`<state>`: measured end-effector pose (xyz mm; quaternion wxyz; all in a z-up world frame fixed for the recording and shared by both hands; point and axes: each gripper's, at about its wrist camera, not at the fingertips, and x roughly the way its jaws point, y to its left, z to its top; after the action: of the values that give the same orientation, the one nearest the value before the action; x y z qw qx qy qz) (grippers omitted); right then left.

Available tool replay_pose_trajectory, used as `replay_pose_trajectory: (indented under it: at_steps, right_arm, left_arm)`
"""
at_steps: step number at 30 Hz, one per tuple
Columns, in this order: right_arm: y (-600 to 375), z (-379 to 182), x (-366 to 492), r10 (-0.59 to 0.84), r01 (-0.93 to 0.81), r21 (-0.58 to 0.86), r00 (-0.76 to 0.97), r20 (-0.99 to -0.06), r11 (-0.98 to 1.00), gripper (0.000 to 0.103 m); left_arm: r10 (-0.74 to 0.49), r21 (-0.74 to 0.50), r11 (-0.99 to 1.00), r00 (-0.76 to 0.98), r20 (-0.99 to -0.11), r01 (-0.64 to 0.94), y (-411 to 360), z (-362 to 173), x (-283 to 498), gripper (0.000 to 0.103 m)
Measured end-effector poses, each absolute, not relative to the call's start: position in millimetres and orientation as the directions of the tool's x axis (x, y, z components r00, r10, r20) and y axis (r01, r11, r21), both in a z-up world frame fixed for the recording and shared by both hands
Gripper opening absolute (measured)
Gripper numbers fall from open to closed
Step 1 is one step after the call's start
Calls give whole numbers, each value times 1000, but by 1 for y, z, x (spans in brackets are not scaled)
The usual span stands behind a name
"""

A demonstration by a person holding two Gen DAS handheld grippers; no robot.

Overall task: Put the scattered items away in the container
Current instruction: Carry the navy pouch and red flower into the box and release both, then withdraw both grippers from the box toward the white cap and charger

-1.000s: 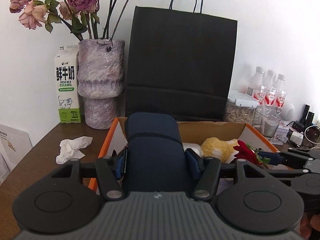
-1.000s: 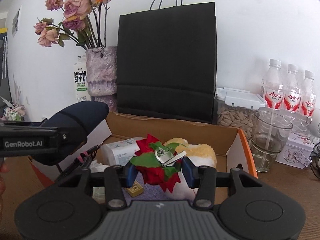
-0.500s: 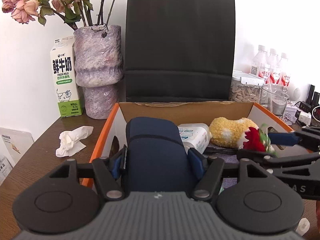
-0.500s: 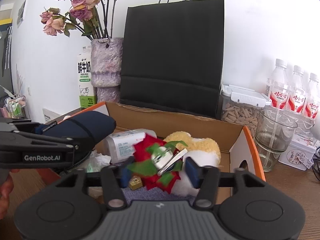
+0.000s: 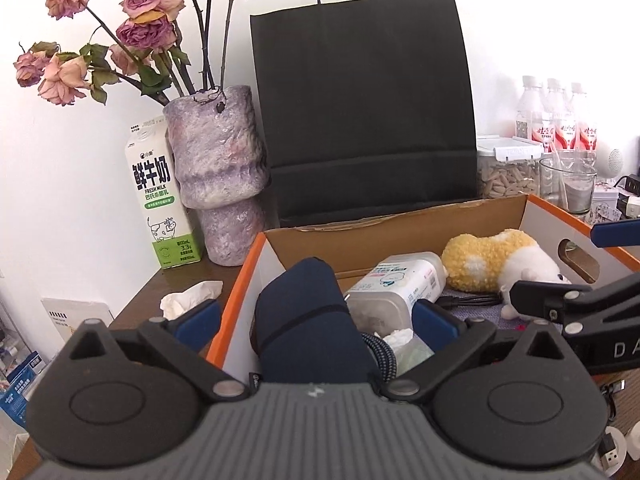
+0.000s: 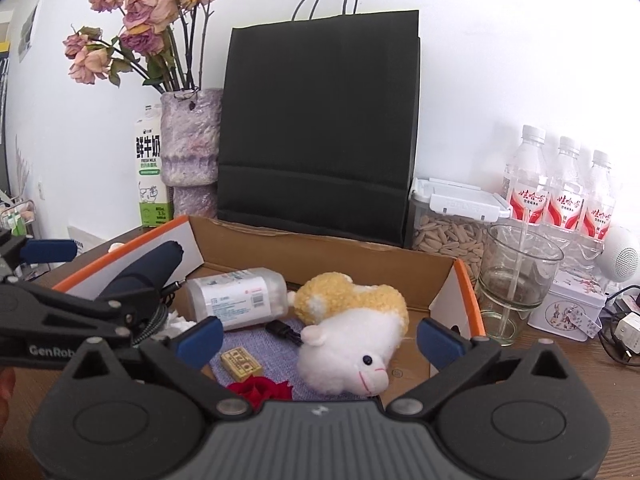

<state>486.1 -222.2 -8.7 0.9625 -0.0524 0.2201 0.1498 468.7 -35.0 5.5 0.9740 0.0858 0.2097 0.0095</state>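
The orange-rimmed cardboard box (image 5: 360, 236) (image 6: 320, 252) holds a plastic bottle (image 6: 240, 296), a yellow-and-white plush toy (image 6: 352, 328), a small yellow box (image 6: 241, 361) and a black cable (image 6: 284, 330). A navy folded umbrella (image 5: 304, 320) leans on the box's left wall. My left gripper (image 5: 316, 320) is opening; the umbrella lies between its jaws, and the pads stand clear of it. My right gripper (image 6: 320, 340) is opening too, gripping nothing. The red flower (image 6: 260, 390) lies on the box floor just under it.
A crumpled tissue (image 5: 190, 298) lies on the table left of the box. Behind stand a black paper bag (image 5: 360, 120), a vase of dried roses (image 5: 216, 168) and a milk carton (image 5: 160, 196). A seed jar (image 6: 452, 228), a glass (image 6: 516, 280) and water bottles (image 6: 560, 188) crowd the right.
Both grippers have opened wide. The left one let go of the navy umbrella, now resting in the box. The right one dropped the red flower onto the box floor.
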Motion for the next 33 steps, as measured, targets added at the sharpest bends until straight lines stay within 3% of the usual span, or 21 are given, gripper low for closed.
replay_pose_trajectory:
  at_steps: [16,25,33]
  right_arm:
    - [-252,1,437,225,-263,-44,890,-396,964,103]
    - [-272,-8,394,174,-228,-77,886,-430,971,103]
    - [-276,-25,370,175,-244,-79,853,-492,967,103]
  left_arm:
    - [40,73,997,924,-381,-13,-19,8,430,103]
    - [59,20,998,909,-412,-56,2,3,396,103]
    - [48,42,999,883,-466,-32,-4,-9,367,103]
